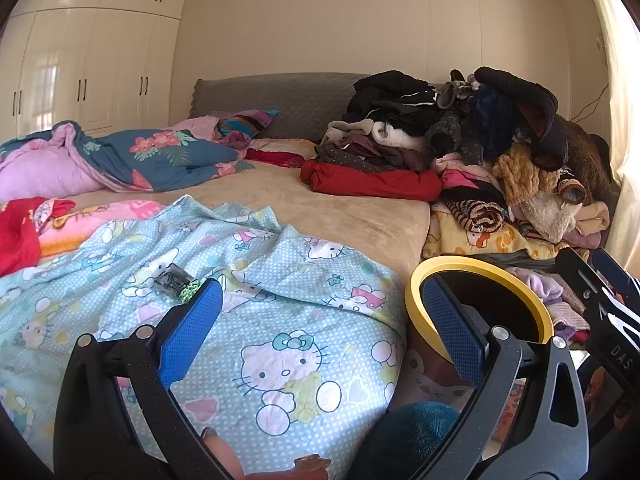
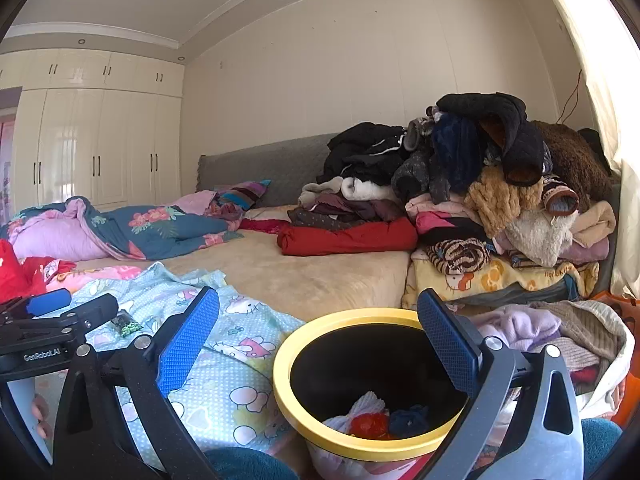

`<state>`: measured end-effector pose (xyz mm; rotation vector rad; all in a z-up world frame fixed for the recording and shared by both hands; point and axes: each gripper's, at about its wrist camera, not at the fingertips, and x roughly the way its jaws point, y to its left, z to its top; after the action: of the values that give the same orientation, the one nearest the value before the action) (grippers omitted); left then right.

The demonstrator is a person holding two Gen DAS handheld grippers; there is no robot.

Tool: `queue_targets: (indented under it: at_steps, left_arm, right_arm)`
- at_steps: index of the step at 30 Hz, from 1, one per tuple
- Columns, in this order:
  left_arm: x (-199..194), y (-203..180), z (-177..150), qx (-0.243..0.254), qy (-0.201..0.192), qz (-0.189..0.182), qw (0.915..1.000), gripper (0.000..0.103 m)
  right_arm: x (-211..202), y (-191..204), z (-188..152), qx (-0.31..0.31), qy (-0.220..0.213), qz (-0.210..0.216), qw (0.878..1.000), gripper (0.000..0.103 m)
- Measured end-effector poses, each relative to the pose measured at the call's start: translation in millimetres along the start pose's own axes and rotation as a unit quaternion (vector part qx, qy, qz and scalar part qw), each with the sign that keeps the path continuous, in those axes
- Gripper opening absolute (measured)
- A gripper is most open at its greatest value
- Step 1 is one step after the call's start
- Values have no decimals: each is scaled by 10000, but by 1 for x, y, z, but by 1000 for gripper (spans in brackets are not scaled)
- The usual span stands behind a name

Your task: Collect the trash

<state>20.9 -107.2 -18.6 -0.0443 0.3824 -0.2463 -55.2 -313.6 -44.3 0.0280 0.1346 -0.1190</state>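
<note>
Looking for: the dark wrapper [image 1: 173,280] with a green bit, lying on the bed's blue sheet [image 1: 280,320].
Nearer: left hand-held gripper [image 1: 320,320], jaws wide apart, holding nothing; wrapper just past its left finger.
Long side: slanted.
Right hand-held gripper [image 2: 316,340]: released, over the yellow-rimmed bin [image 2: 292,344].

Bright daylight enters from the right, where the curtain [image 1: 624,128] is washed out to near white. Glossy wardrobe doors [image 1: 80,76] carry a pale window reflection. Both fisheye views bend straight lines and darken at the corners; focus is sharp throughout.
</note>
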Motion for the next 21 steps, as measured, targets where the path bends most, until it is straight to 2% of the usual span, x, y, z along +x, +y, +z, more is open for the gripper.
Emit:
queue_targets:
  at_steps: [21]
  left_arm:
    - [-1,-2,0,-4,5,9,10000,92]
  right_arm:
    - [4,-4,-2,115,99,-51,9999,97]
